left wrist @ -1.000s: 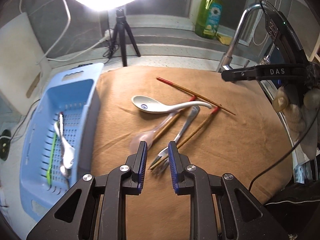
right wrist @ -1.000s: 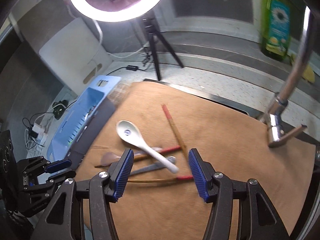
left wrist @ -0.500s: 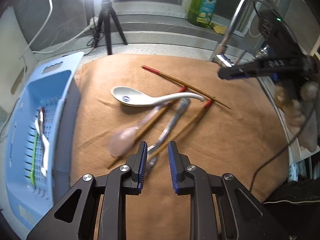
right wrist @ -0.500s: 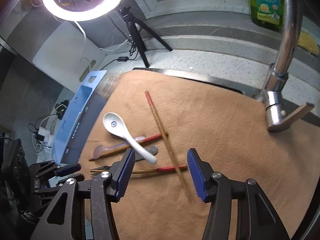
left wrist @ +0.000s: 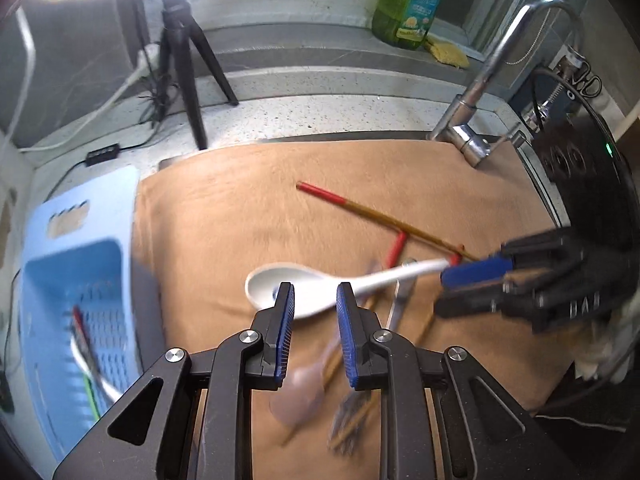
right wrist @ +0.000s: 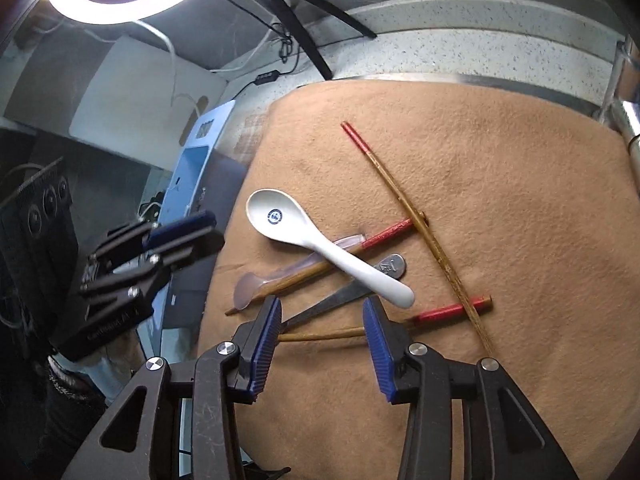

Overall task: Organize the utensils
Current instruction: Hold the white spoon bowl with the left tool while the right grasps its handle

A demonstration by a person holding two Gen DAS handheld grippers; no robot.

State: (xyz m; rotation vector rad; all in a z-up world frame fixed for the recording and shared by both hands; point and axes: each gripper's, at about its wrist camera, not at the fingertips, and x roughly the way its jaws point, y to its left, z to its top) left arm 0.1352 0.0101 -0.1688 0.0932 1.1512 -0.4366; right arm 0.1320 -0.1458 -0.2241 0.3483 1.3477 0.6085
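Note:
A white ceramic spoon (right wrist: 320, 248) lies across a pile on the brown cloth (right wrist: 500, 200): a translucent pink spoon (right wrist: 256, 286), a metal fork (right wrist: 340, 296) and red-tipped wooden chopsticks (right wrist: 408, 216). My right gripper (right wrist: 322, 320) is open just above the fork and the white spoon's handle end. My left gripper (left wrist: 314, 312) is open and empty, hovering over the white spoon's (left wrist: 304, 288) bowl. The right gripper (left wrist: 476, 284) also shows at the right of the left wrist view.
A blue perforated basket (left wrist: 68, 280) with a few utensils sits left of the cloth. A tap (left wrist: 480, 92) stands at the back right, a green soap bottle (left wrist: 408, 0) and a ring-light tripod (left wrist: 184, 52) behind.
My right gripper has come down and forward to the pile, now near the spoon's handle. My left gripper has moved forward over the pile to the spoon's bowl. No utensil was taken.

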